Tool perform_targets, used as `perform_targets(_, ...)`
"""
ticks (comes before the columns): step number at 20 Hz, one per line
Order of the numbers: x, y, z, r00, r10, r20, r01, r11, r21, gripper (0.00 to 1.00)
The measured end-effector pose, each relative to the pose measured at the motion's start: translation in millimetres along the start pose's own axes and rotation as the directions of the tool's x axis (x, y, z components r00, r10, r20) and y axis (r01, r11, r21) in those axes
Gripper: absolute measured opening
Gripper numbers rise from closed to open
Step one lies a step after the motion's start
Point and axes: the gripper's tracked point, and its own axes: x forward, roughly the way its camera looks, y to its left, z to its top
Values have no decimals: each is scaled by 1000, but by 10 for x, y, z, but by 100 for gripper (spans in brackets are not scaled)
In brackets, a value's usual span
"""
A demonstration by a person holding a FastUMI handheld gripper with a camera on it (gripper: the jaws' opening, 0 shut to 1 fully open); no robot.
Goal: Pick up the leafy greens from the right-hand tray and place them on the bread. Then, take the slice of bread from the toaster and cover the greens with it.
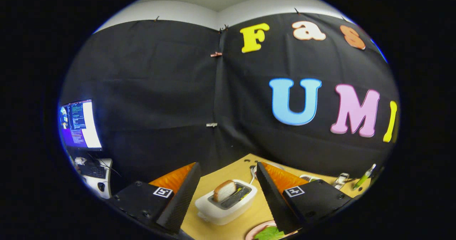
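Hovering over the wooden surface (213, 183), the claw (228, 197) has its two wedge-shaped fingers (181, 201) spread wide with nothing between them, so it's released and holding zip. The fingers look matte with a fine woven texture, each one bolted to a chunky flat block carrying a little square marker.

Right in the gap between the fingers, just ahead of them, sits a rounded white toaster (226, 202), smooth plastic by the look of it, with a slice of bread (224, 190) standing up out of its slot, pale crumb with a tan crust. Closer in, just beside the right finger's tip, there's a pinkish round plate (253, 231) with the leafy greens (269, 233) lying on it, crinkly and bright green, partly hidden behind that finger.

Off to the right on the surface there's a green pen-like thing (364, 177) and some small clutter I can't make out. Way off left, a lit monitor (80, 124) above a keyboard (92, 171).
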Motion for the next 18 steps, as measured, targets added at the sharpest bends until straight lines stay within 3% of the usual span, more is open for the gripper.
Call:
perform_targets(3, 388, 27, -402, 993, 10, -118, 6, 990, 138, 97)
perform_targets(6, 779, 2, -775, 975, 16, -220, 50, 956, 288, 97)
perform_targets(11, 1327, -18, -1468, 933, 21, -359, 131, 910, 393, 96)
perform_targets(15, 1505, -114, -1745, 917, -17, -398, 196, 889, 414, 88)
perform_targets(16, 1522, -163, -1753, 916, -31, -401, 208, 890, 407, 77)
perform_targets(17, 1525, -194, -1777, 912, -37, -409, 218, 887, 406, 75)
perform_targets(18, 1499, -238, -1832, 900, -53, -432, 247, 879, 408, 60)
